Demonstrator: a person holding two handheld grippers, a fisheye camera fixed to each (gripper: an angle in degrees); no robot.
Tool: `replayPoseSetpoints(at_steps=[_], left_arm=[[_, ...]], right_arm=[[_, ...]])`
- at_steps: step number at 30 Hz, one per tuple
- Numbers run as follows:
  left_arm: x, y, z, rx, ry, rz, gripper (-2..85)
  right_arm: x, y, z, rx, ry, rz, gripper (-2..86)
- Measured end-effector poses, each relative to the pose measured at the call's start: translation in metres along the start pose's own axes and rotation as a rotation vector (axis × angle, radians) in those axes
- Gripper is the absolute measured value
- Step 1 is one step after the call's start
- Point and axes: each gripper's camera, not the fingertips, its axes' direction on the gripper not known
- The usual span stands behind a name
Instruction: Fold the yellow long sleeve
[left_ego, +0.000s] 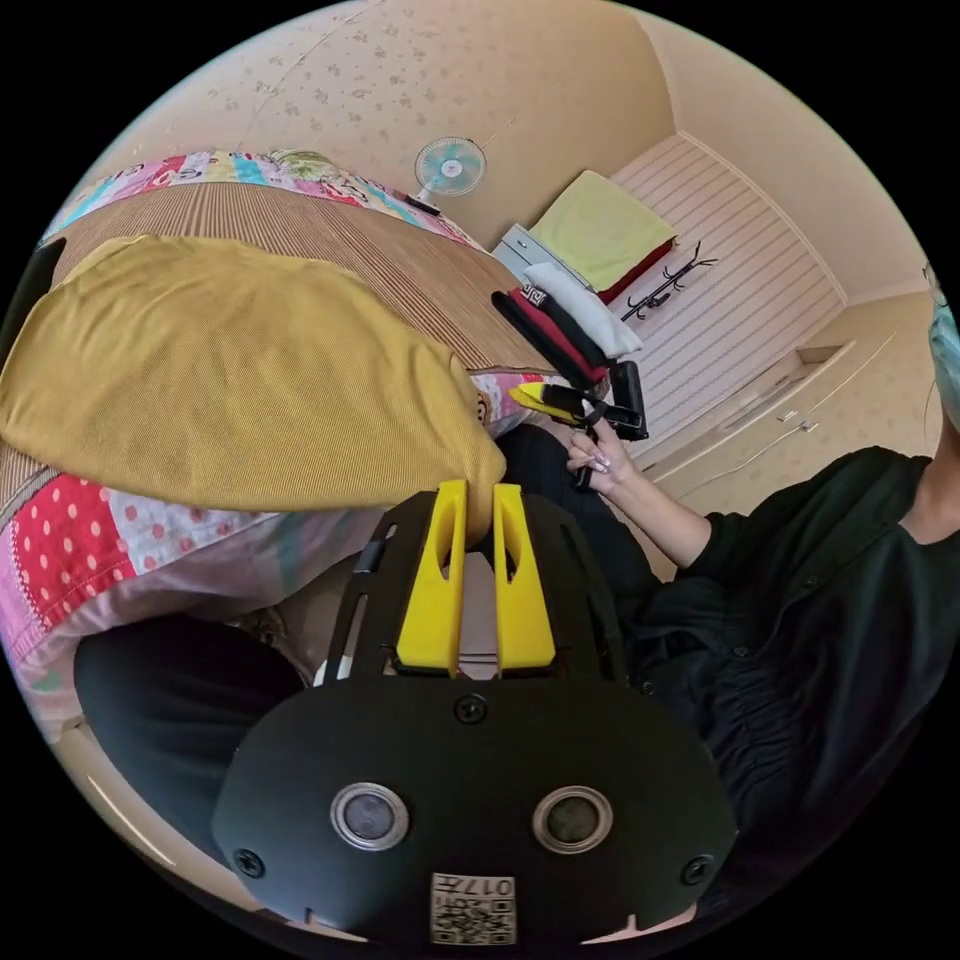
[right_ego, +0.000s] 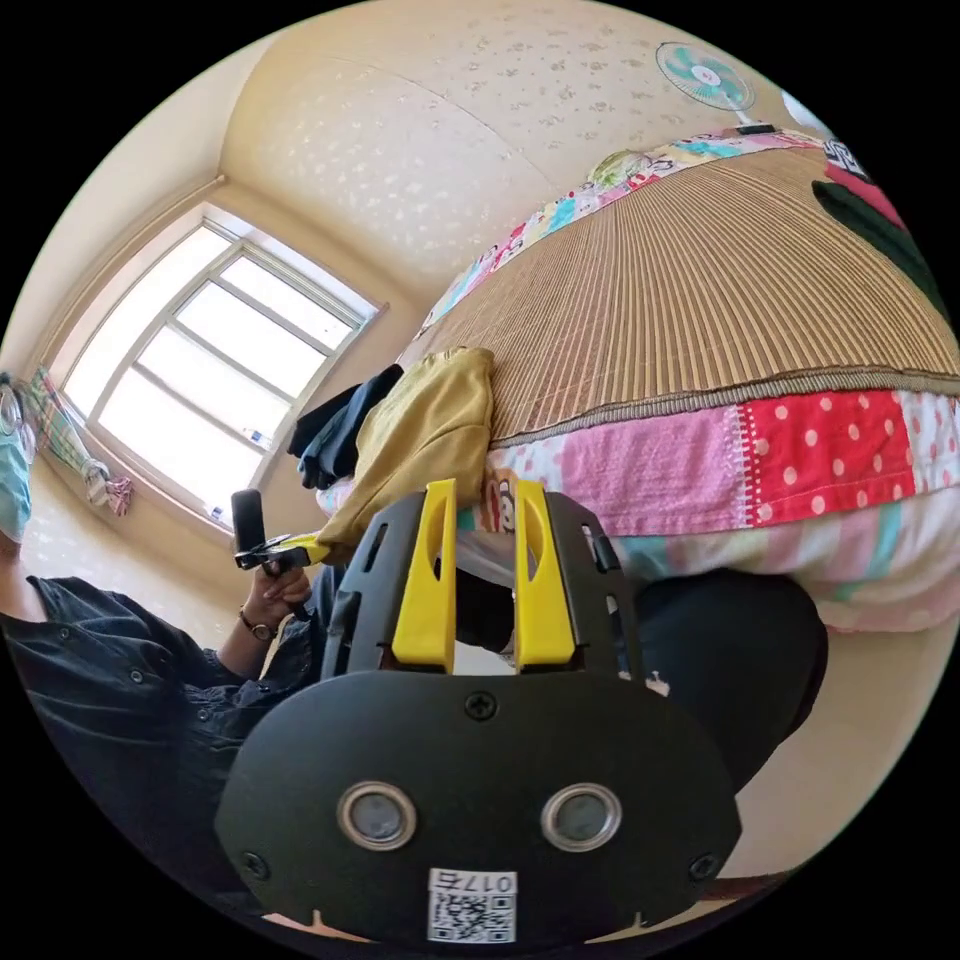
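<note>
The yellow long sleeve (left_ego: 230, 370) lies bunched on the bamboo mat (left_ego: 390, 250) of a bed, and one end of it hangs over the bed's edge. My left gripper (left_ego: 480, 500) is shut on that hanging end, with cloth pinched between its yellow jaws. In the right gripper view the same shirt (right_ego: 430, 430) sits at the mat's (right_ego: 700, 300) near corner, held by the left gripper (right_ego: 300, 548). My right gripper (right_ego: 485, 500) is open just off the bed's side with nothing between its jaws. A hand (left_ego: 600, 460) carries the right gripper (left_ego: 555, 400) beside the bed.
A stack of folded black, red and white clothes (left_ego: 570, 320) rests on the mat's far end. The patchwork quilt (right_ego: 800, 460) hangs down the bed's side. Dark clothes (right_ego: 335, 430) lie beyond the shirt near a window (right_ego: 200, 370). A person in black (left_ego: 800, 600) sits close by.
</note>
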Motion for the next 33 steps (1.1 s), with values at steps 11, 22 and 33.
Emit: replayPoseSetpoints(at_steps=[11,22,33], left_arm=[[-0.007,-0.028,-0.055,-0.032,-0.093,-0.073,7.1],[-0.038,-0.031,-0.108,0.284,-0.097,-0.355,16.7],[-0.041,0.022,-0.137,0.412,-0.042,-0.232,4.4]], right_arm=[[-0.035,0.025,0.070,0.080,0.040,-0.074,2.4],[-0.139,0.082,0.113,-0.105,-0.199,-0.496,1.7],[-0.153,0.129,0.122,-0.137,-0.321,-0.507,1.5]])
